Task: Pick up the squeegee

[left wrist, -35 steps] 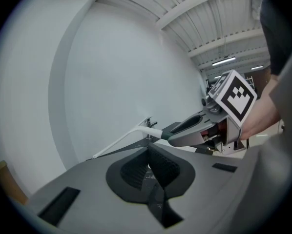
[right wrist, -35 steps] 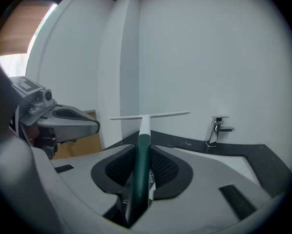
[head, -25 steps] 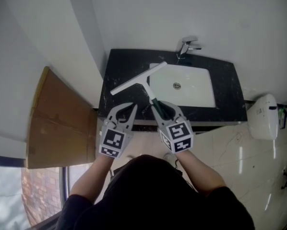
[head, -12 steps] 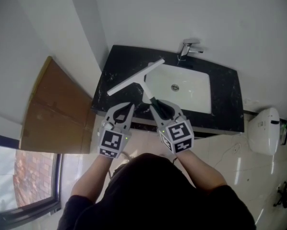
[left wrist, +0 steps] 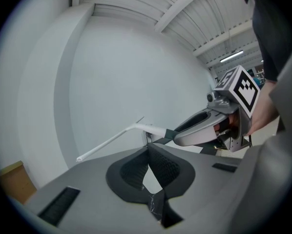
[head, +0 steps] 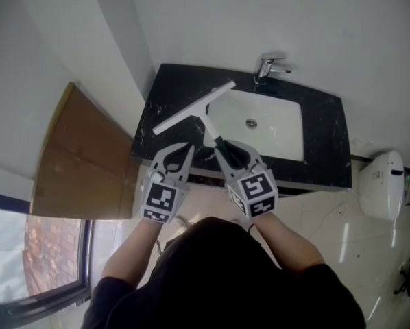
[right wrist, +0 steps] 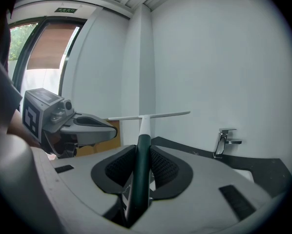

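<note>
Already up: the white-bladed squeegee with dark green handle [head: 195,113] hangs over the left end of the black marble counter [head: 321,139]. The right gripper [head: 227,149] is clamped partway closed on the handle. The left gripper [head: 184,151] sits just beside it, jaws together, empty. Pick-up looks done; next move needs only a steady hold.

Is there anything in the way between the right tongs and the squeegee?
Nothing visible is in the way. The right tongs are clamped on the squeegee by its dark handle. The left tongs are shut and empty beside it.
</note>
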Motion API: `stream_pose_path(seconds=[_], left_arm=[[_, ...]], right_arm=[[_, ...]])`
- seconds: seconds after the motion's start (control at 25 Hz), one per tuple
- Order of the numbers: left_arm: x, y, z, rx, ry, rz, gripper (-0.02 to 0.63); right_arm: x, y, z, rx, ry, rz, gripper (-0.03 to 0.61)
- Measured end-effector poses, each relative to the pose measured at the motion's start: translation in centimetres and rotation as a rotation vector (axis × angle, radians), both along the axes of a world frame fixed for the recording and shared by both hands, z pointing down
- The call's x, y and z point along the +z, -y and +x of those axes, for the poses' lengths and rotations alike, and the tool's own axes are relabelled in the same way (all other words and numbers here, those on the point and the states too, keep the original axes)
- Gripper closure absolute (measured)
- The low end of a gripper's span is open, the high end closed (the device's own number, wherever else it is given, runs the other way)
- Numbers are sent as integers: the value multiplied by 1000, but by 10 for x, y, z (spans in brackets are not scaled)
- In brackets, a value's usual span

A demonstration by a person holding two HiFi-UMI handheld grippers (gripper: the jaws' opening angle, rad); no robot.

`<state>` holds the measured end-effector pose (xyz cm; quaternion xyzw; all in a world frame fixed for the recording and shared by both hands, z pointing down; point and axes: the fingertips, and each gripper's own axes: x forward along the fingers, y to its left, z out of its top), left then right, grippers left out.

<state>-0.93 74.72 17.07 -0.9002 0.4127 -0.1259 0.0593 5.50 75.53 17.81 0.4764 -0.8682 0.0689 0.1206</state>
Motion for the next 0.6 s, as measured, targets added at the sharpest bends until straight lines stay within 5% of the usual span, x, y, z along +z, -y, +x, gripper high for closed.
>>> stream_pose_path(seconds=[0.6], left_arm=[[0,2,-2,16,10,8,611]], right_arm=[[-5,0,-6,-6,-9,10,477]])
